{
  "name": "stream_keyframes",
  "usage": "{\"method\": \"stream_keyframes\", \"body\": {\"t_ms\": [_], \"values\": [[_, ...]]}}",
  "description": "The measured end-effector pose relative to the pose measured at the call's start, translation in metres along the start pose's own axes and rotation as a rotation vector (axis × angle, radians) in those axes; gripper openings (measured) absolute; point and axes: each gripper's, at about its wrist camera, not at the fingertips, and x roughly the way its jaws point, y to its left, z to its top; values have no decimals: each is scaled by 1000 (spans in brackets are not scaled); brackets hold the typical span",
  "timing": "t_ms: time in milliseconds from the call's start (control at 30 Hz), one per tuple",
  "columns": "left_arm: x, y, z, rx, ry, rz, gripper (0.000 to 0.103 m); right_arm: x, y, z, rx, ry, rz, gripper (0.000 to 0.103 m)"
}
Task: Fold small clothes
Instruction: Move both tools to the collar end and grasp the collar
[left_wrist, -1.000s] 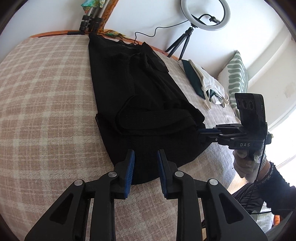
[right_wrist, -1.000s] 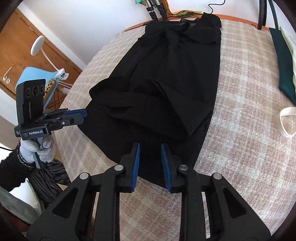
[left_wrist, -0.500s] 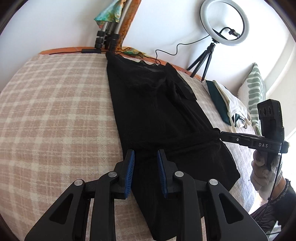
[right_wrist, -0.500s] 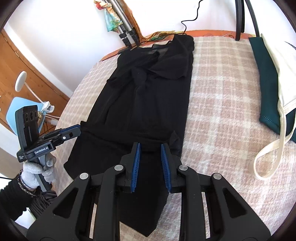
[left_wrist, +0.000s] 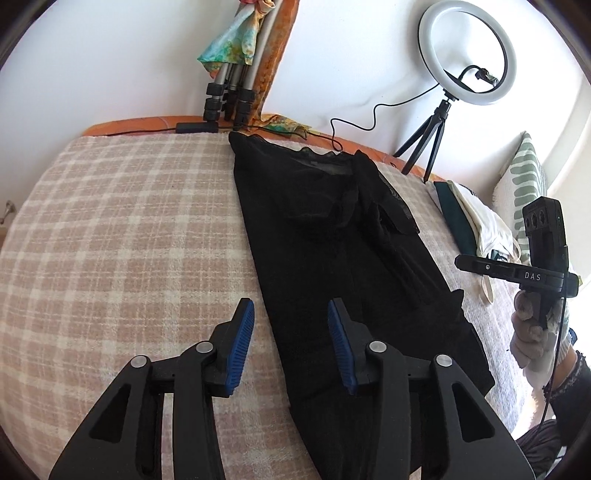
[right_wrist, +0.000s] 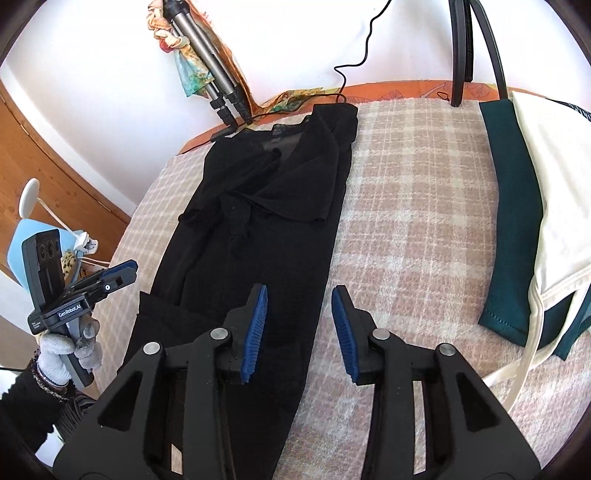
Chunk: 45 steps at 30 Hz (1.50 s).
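Observation:
A long black garment (left_wrist: 332, 240) lies stretched lengthwise on a pink plaid blanket (left_wrist: 129, 240); it also shows in the right wrist view (right_wrist: 266, 221). Its sleeves are folded inward near the far collar end. My left gripper (left_wrist: 291, 347) is open and empty, straddling the garment's left edge near its lower part. My right gripper (right_wrist: 299, 332) is open and empty, straddling the garment's right edge. The right gripper appears in the left wrist view (left_wrist: 480, 264), and the left gripper in the right wrist view (right_wrist: 118, 273).
A dark green cloth (right_wrist: 513, 221) and a white garment (right_wrist: 554, 206) lie on the blanket to the right. A ring light on a tripod (left_wrist: 465, 55) and folded tripods (left_wrist: 229, 96) stand at the far edge. A striped pillow (left_wrist: 521, 184) is at far right.
Both grippers have opened and let go of the black garment. The garment's lower part now lies stretched out flat towards me, after being bunched up a second ago.

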Motion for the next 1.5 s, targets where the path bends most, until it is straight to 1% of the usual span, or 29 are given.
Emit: {"method": "stream_keyframes", "body": {"t_ms": [100,200,333,367,433,533,700,833,933,1033,1067,1100,1133,1167,1200,1233,1300,1367,1500], "values": [[10,1,22,16,7,-15,41,5,-12,22,12,3,-3,40],[20,5,43,31,1,6,41,15,-21,50,3,17,-24,40],[38,10,67,66,8,30,42,34,-30,90,2,36,-20,40],[42,13,73,67,6,33,42,40,-31,99,-1,38,-31,40],[51,23,86,42,5,26,43,53,-37,115,7,42,-43,40],[65,40,105,-3,1,16,43,75,-48,135,42,46,-22,40],[90,63,131,-61,14,-59,43,103,-64,153,90,47,46,40],[112,69,143,-62,22,-87,43,113,-67,163,99,29,111,40],[128,66,150,-59,29,-102,40,120,-59,170,57,35,103,40],[140,61,154,-57,41,-118,40,126,-53,176,32,41,98,40],[143,59,155,-47,41,-113,39,127,-52,177,28,44,97,40],[146,56,155,-33,44,-107,30,128,-50,178,24,43,89,37],[148,53,154,-16,47,-94,11,130,-48,180,18,46,82,26],[151,51,155,-2,52,-80,4,132,-47,181,13,56,71,17],[150,50,154,5,47,-70,3,133,-46,182,5,67,50,9],[149,49,154,11,37,-72,3,133,-43,184,-7,71,24,8],[143,47,156,20,3,-68,3,130,-37,188,-41,57,-28,7],[141,50,159,18,-17,-57,3,127,-37,191,-47,38,-37,6],[148,50,154,29,9,-43,2,136,-39,187,-48,66,-57,6]]}}
